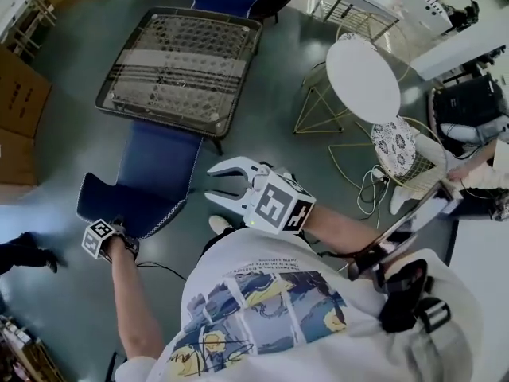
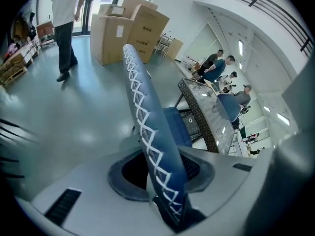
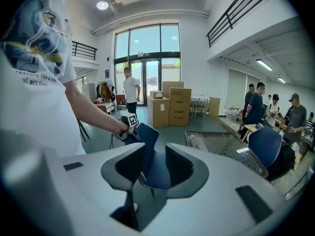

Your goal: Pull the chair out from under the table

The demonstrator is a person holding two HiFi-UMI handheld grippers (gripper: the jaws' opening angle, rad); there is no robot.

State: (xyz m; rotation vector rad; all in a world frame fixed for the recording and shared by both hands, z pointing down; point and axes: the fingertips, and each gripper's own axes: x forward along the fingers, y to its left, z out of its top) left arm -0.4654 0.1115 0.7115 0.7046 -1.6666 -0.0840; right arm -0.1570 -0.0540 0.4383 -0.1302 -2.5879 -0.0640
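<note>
1. Right gripper [image 1: 216,185]: jaws apart, nothing between them, held beside the chair [image 1: 155,169] seat.
2. Left gripper [image 2: 162,175]: clamped on the chair back's top edge.
3. Chair seat front sits under the table's [image 1: 159,120] near edge.

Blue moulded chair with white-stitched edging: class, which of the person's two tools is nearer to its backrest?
Left. The left tool is clamped on the top edge of the blue moulded chair, at its backrest. The right tool hangs open beside the chair, apart from it.
</note>
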